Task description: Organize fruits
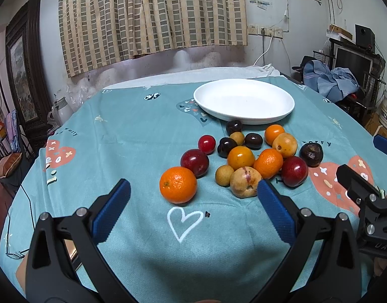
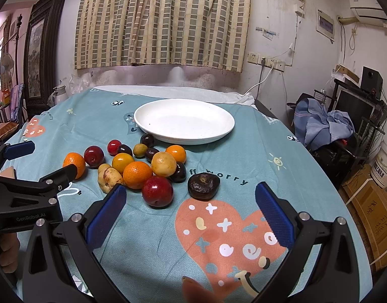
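**Fruit unsorted on bench; both tools spread and empty**

Your bench (image 2: 281, 151) is covered by a soft teal cloth with printed hearts and lettering; the nap should keep round fruit from rolling far.

The white plate (image 2: 184, 122), shallow, smooth and glossy, sits at the far side with nothing on it. In my judgement it is the intended destination, placed just behind the pile for a short carry.

The fruit lies in one loose cluster between you and the plate, most pieces touching a neighbour. Nearest your left tool (image 1: 193, 197) is a pebbled-skin orange (image 1: 178, 184), set slightly apart from the pile, so it is probably the cleanest first pick. A pale, blemished, lumpy fruit (image 1: 244, 182) lies just beside that tool's right pad. Glossy red plums (image 2: 157, 191) look firm and slick; grip them lightly.

A wrinkled dark passion fruit (image 2: 203, 182) stands apart at the cluster's right edge, just ahead of your right tool (image 2: 191, 202).

Small dark cherries (image 1: 233, 126) sit closest to the plate rim.

Both tools have jaws wide apart, holding nothing.
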Demonstrator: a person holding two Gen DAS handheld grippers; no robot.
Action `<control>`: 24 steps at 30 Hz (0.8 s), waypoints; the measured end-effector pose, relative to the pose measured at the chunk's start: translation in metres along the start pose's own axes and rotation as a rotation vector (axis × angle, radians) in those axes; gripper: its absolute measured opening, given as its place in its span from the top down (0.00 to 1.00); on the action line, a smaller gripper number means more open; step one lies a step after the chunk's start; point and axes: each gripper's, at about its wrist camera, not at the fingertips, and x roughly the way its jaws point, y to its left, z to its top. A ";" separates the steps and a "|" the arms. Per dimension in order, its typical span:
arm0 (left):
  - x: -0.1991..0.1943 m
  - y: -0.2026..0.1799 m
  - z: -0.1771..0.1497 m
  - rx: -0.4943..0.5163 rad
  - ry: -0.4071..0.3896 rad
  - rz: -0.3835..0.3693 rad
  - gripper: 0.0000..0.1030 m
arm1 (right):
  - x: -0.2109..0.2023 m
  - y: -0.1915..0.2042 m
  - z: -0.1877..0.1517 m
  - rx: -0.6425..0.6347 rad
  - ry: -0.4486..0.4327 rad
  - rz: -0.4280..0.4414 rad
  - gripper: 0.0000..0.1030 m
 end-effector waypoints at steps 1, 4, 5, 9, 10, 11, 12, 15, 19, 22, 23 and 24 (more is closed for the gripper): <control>0.000 0.001 0.000 0.000 0.002 0.000 0.02 | 0.000 0.000 0.000 0.000 0.000 0.000 0.01; 0.002 0.000 -0.001 0.000 0.005 0.000 0.02 | 0.000 -0.001 0.000 -0.001 0.002 0.000 0.01; 0.002 0.000 -0.001 0.001 0.005 0.000 0.02 | 0.000 -0.001 0.000 -0.001 0.003 0.000 0.01; 0.003 0.000 -0.002 0.002 0.006 0.001 0.02 | 0.000 0.002 -0.001 0.000 0.003 0.001 0.01; 0.003 0.000 -0.002 0.002 0.006 0.000 0.02 | 0.000 0.002 -0.001 0.000 0.003 0.000 0.01; 0.003 0.000 -0.002 0.002 0.006 0.000 0.02 | 0.000 0.002 -0.001 -0.001 0.005 0.001 0.01; 0.003 0.000 -0.002 0.002 0.006 0.001 0.02 | 0.000 0.002 -0.001 -0.001 0.004 0.001 0.01; 0.004 0.001 -0.002 0.002 0.007 0.000 0.02 | 0.002 0.004 0.000 0.000 0.004 0.001 0.01; 0.004 0.000 -0.003 0.002 0.007 0.001 0.02 | 0.001 0.001 0.000 0.001 0.004 0.002 0.01; 0.005 0.000 -0.004 0.002 0.008 0.001 0.02 | 0.001 0.001 0.000 0.001 0.005 0.002 0.01; 0.005 0.000 -0.005 0.002 0.009 0.001 0.02 | 0.001 0.002 0.000 0.001 0.004 0.002 0.01; 0.005 0.000 -0.004 0.002 0.008 0.001 0.02 | 0.001 0.001 0.000 0.003 0.004 0.002 0.01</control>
